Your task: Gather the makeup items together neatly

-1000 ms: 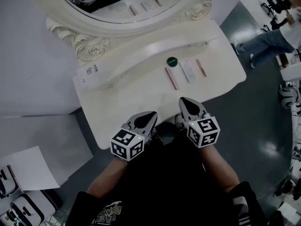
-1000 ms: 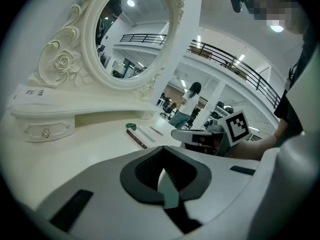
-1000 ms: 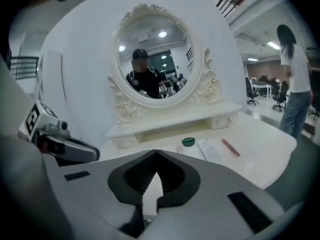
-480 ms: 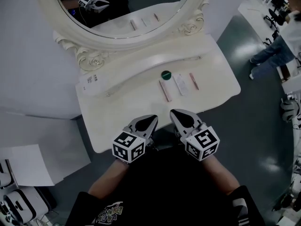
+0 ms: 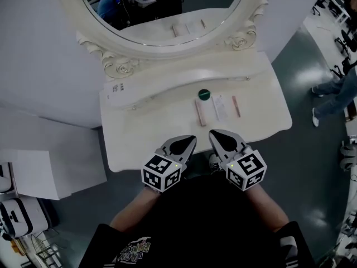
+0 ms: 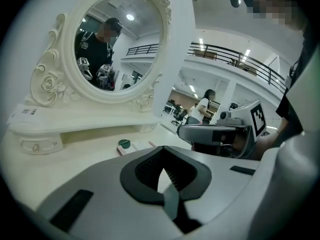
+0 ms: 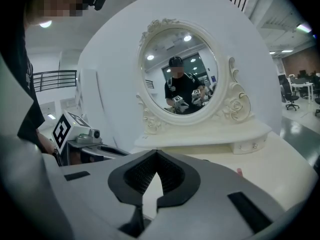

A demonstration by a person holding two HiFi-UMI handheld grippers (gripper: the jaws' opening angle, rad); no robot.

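Looks near done: green compact (image 5: pixel 203 94), pink tube (image 5: pixel 201 111), white case (image 5: pixel 220 107) and thin pencil (image 5: pixel 236 106) sit side by side right of the table's (image 5: pixel 139 144) centre, while left gripper (image 5: pixel 189 140) and right gripper (image 5: pixel 215 134) hover at its front edge, jaws together, empty.

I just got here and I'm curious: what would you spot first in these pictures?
The big oval mirror in its curly cream frame fills the top of the head view. Below it, on the cream dressing table, a green round pot sits beyond three slim makeup items lying side by side. Nearest the person, the left tool and right tool hover shut and empty.
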